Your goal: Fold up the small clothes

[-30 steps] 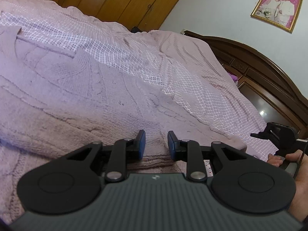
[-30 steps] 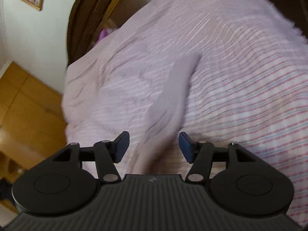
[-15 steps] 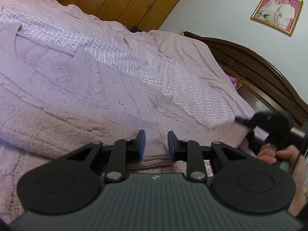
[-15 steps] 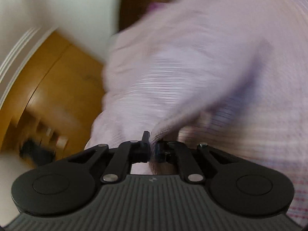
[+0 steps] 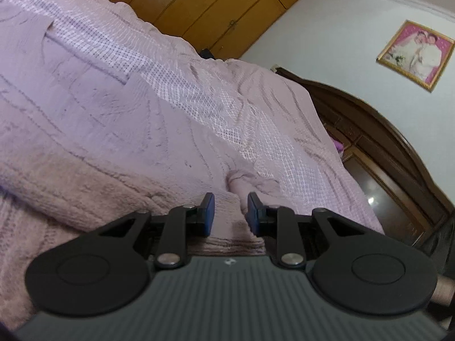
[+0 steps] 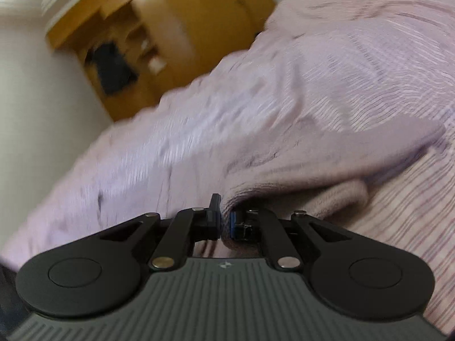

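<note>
Bedroom setup: pink checked bedspread [image 5: 199, 96] over the bed, dark wooden headboard [image 5: 378, 142] at the far right, yellow wardrobe [image 5: 216, 8] at the back, a framed photo [image 5: 415, 54] on the wall. My pale pink knitted sweater [image 5: 93, 119] lies spread across the near side of the bed.

I reckon I'm mid-fold, bringing a sleeve across the body. To do that well I'd keep the sleeve low and taut so the knit doesn't bunch, lay it straight over the chest, and only let go once the cuff sits flat. Knit this thick stretches, so a gentle pull is plenty.

My right gripper [image 6: 225, 221] has its jaws squeezed nearly together, clamped on the ribbed end of the sleeve [image 6: 312, 167], which trails off to the right above the bedspread. That view is blurry, so finer detail I can't tell.

My left gripper [image 5: 229, 213] has its jaws a modest gap apart, holding nothing, hovering just over the sweater's near ribbed edge with a small bunched fold of knit [image 5: 241, 182] right in front of the tips.
</note>
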A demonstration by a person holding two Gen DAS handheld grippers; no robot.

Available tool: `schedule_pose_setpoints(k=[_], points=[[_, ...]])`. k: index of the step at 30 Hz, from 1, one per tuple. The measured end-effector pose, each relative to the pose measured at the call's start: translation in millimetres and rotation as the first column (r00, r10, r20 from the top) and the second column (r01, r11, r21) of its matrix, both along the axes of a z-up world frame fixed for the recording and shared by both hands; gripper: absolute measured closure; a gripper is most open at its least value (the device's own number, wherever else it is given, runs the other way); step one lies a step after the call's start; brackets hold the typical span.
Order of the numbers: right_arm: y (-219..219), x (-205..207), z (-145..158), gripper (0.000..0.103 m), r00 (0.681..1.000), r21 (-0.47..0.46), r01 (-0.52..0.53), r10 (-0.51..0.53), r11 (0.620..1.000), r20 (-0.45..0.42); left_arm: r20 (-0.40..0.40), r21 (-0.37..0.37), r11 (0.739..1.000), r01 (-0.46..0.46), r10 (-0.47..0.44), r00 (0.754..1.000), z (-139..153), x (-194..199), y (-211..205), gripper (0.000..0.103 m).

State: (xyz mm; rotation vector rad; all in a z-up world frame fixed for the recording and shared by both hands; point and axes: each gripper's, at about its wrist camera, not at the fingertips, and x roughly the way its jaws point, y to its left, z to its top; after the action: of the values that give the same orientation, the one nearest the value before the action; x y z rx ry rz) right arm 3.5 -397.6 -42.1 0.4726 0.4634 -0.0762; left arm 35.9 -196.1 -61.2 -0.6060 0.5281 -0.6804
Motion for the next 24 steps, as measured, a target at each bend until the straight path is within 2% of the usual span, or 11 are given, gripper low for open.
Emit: schedule_pose_setpoints(k=[3,5,7,10,11,13,15,17,19,21,24], points=[[7,-11,-3,0.097,1.0,0.003,0.011,-0.011,1.0,-0.017,-0.016,-0.025,1.0,0.004,-0.005,1.0,-1,2,3,0.076],[3,-15,-3,0.077,1.0,0.041,-0.011,0.012,0.999,-0.013,-0.009,-0.01,1.0,0.004,-0.004,1.0,0,1,1,0.075],[-4,-21,4,0.068,1.0,0.047,0.006,-0.005,0.999,-0.02,-0.003,-0.02,1.0,0.009,-0.009,1.0,0,1,2,0.073],[-19,-52,23,0.03,0.989,0.044,0.098,-0.102,0.994,0.104,0.01,0.002,1.0,-0.006,0.006,1.0,4,0,1,0.072],[-21,-62,29,0.029,0.978,0.0,0.155,-0.153,0.988,0.139,0.023,0.018,0.999,-0.028,0.028,0.999,8,-2,1,0.069],[-36,-79,38,0.029,0.945,-0.089,0.281,-0.26,0.956,0.199,0.07,0.063,0.995,-0.072,0.068,0.995,22,-9,-7,0.051],[-66,-86,38,0.029,0.927,-0.08,0.352,-0.336,0.933,0.167,0.137,0.188,0.98,-0.07,0.045,0.99,44,-18,-31,0.05],[-108,-85,26,0.029,0.914,0.02,0.405,-0.405,0.914,0.028,0.186,0.399,0.912,-0.096,0.022,0.982,68,-25,-69,0.05],[-144,-89,11,0.03,0.899,0.15,0.438,-0.428,0.886,-0.097,0.239,0.577,0.811,-0.096,-0.055,0.969,85,-36,-117,0.05],[-167,-98,5,0.032,0.872,0.215,0.49,-0.466,0.845,-0.152,0.278,0.667,0.744,-0.034,-0.207,0.938,95,-49,-158,0.051],[-187,-113,9,0.05,0.84,0.231,0.542,-0.514,0.808,-0.171,0.282,0.731,0.678,0.073,-0.397,0.873,103,-62,-202,0.05]])
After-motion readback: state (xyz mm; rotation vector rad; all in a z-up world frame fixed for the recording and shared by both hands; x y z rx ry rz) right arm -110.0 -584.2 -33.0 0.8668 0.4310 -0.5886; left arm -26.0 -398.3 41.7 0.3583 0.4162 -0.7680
